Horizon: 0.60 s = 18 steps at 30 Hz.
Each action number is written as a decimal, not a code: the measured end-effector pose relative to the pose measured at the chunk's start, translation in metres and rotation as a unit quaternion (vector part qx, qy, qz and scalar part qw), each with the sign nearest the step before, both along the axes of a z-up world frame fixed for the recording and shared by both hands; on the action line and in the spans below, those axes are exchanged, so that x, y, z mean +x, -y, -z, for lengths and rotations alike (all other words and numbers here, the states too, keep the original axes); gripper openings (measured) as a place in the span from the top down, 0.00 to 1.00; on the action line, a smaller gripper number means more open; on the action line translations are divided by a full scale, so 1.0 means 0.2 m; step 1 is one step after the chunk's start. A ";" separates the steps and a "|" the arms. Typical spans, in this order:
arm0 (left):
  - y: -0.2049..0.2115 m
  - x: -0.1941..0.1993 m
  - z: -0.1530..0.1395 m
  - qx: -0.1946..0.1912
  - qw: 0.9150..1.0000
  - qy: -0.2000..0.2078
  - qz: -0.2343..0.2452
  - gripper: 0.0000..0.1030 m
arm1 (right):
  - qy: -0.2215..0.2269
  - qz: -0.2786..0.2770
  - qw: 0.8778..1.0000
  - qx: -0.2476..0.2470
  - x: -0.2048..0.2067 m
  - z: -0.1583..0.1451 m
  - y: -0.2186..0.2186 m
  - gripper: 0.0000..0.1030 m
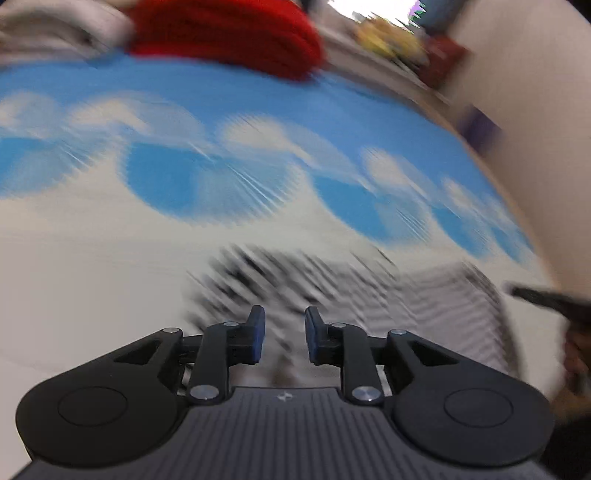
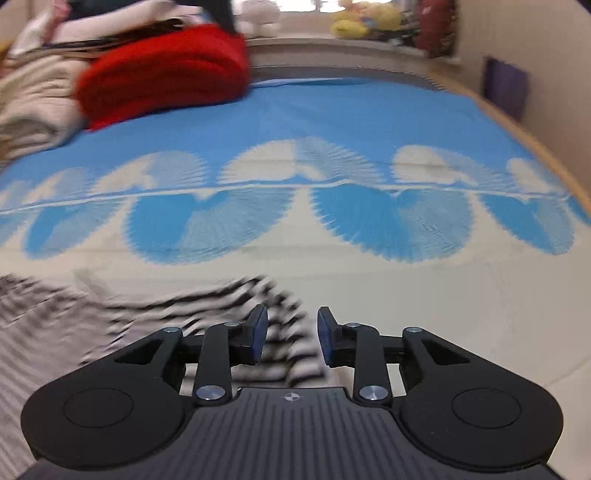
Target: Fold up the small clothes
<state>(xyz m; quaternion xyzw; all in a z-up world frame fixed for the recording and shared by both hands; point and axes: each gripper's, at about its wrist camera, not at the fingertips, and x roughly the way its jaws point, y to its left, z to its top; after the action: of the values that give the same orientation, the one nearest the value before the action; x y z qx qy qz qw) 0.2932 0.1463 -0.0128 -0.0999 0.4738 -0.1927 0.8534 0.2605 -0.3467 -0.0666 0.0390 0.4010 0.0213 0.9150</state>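
A small black-and-white striped garment (image 1: 295, 280) lies flat on the blue-and-cream bedspread (image 1: 221, 177), blurred by motion. My left gripper (image 1: 284, 325) is open just above the garment's near edge, nothing between its blue pads. In the right wrist view the same striped garment (image 2: 110, 317) spreads from the left edge to under my right gripper (image 2: 291, 328), which is open and empty over the garment's right edge. The other gripper's dark tip (image 1: 546, 299) shows at the right edge of the left wrist view.
A red folded blanket (image 2: 166, 70) and beige bedding (image 2: 33, 107) are piled at the far left of the bed. Stuffed toys (image 2: 365, 18) sit on a ledge behind. A wall and wooden bed edge (image 2: 535, 136) run along the right.
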 end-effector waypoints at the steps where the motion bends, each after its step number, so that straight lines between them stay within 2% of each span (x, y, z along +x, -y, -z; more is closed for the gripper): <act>1: 0.03 -0.02 0.01 -0.008 0.999 -0.014 0.033 0.73 | -0.012 -0.022 1.000 0.017 -0.04 0.00 0.01 0.69; 4: 0.17 -0.12 0.06 0.036 0.991 -0.024 0.123 0.72 | -0.076 -0.086 0.993 0.033 -0.15 0.05 0.00 0.67; 6: 0.25 -0.14 0.14 0.078 0.985 -0.049 0.143 0.71 | -0.134 -0.112 0.985 0.005 -0.21 0.14 -0.01 0.65; 8: 0.30 -0.16 0.21 0.132 0.978 -0.065 0.147 0.71 | -0.186 -0.119 0.974 -0.048 -0.26 0.26 -0.03 0.65; 9: 0.31 -0.17 0.22 0.149 0.975 -0.066 0.149 0.71 | -0.191 -0.121 0.972 -0.068 -0.28 0.28 -0.03 0.65; 10: 0.31 -0.18 0.21 0.148 0.976 -0.067 0.146 0.70 | -0.185 -0.122 0.972 -0.075 -0.30 0.27 -0.03 0.65; 12: 0.28 -0.20 0.16 0.121 0.980 -0.073 0.139 0.70 | -0.156 -0.109 0.980 -0.056 -0.33 0.19 -0.02 0.65; 14: 0.27 -0.23 0.14 0.107 0.978 -0.084 0.157 0.70 | -0.133 -0.097 0.986 -0.025 -0.36 0.12 0.03 0.65; 15: 0.28 -0.26 0.16 0.120 0.973 -0.095 0.173 0.70 | -0.140 -0.094 0.985 -0.026 -0.36 0.13 0.04 0.65; 16: 0.29 -0.28 0.20 0.144 0.966 -0.105 0.186 0.70 | -0.159 -0.092 0.982 -0.050 -0.37 0.17 0.05 0.65; 18: 0.29 -0.33 0.29 0.201 0.949 -0.127 0.207 0.70 | -0.192 -0.099 0.969 -0.123 -0.39 0.26 0.03 0.65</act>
<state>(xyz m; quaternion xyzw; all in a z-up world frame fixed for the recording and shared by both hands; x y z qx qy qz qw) 0.2265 0.0875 -0.0698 0.1503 0.6177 -0.2512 0.7299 0.1826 -0.3528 -0.1177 -0.1103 0.5703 0.0541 0.8122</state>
